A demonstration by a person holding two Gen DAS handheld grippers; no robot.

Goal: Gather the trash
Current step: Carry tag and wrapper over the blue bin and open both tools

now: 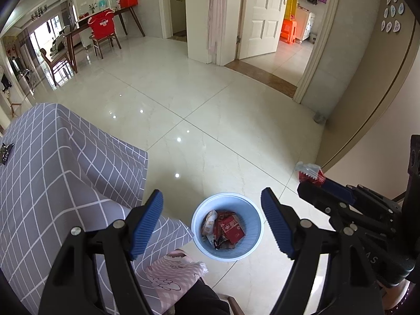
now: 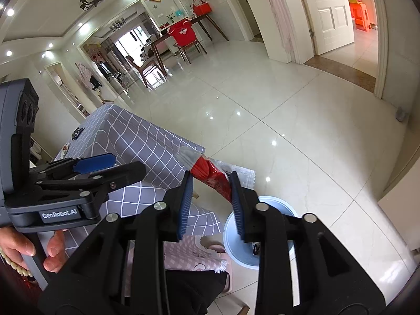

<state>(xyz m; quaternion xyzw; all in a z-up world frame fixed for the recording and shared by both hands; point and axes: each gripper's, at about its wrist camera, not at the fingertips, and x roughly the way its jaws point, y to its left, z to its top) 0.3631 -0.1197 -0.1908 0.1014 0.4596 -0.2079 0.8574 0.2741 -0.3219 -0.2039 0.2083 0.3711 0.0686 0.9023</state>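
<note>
Left gripper [image 1: 212,223]: fingers spread wide with nothing between them, poised above the bin beside the covered table.
Right gripper [image 2: 210,197]: fingers narrow, with a red wrapper [image 2: 210,174] between them; the wrapper lies against the right pad, and contact with the left pad cannot be told.
Wrapper: red with crimped clear ends, standing out past the fingertips above the bin's rim; the left view catches it at the right gripper's tip.
Bin [image 1: 252,239]: pale blue, round, on the tiled floor next to the table; red and white wrappers [image 1: 225,229] already lie inside.
Table [image 1: 52,170]: draped in grey check cloth; a small dark item [image 1: 4,152] rests on its top.
Hand [image 2: 39,249]: wrapped around the left gripper's handle.
</note>
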